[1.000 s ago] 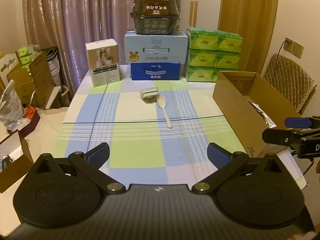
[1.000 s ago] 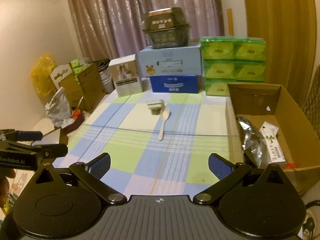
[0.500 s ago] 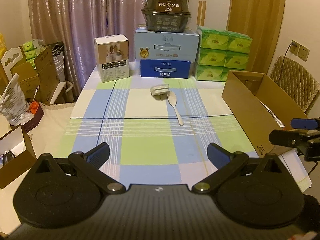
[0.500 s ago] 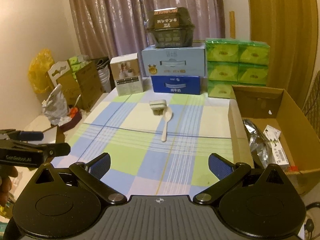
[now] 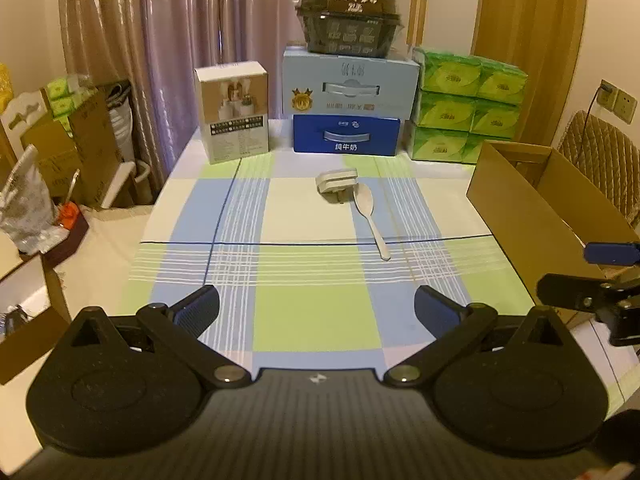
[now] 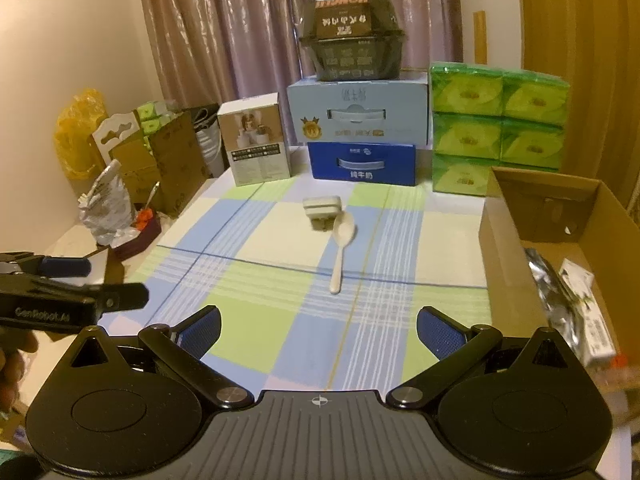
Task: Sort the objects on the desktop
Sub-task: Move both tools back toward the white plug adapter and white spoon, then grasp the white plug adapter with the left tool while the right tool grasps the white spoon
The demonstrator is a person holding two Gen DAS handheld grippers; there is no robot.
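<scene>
While both are wide open and hold nothing, left gripper (image 5: 316, 308) and right gripper (image 6: 318, 328), hanging low over the tabletop (image 5: 316, 316). Straight ahead, well apart: white spoon (image 6: 341, 246) touching a small white plug (image 6: 322, 210). Cardboard box (image 6: 560, 248) to the right. Best to come down slow, pinch the thin handle across, then lift gently.

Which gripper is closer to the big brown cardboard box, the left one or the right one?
Right. The right gripper hangs beside the cardboard box, near its open top. The left gripper is farther out over the checked tablecloth, with the right gripper between it and the box.
</scene>
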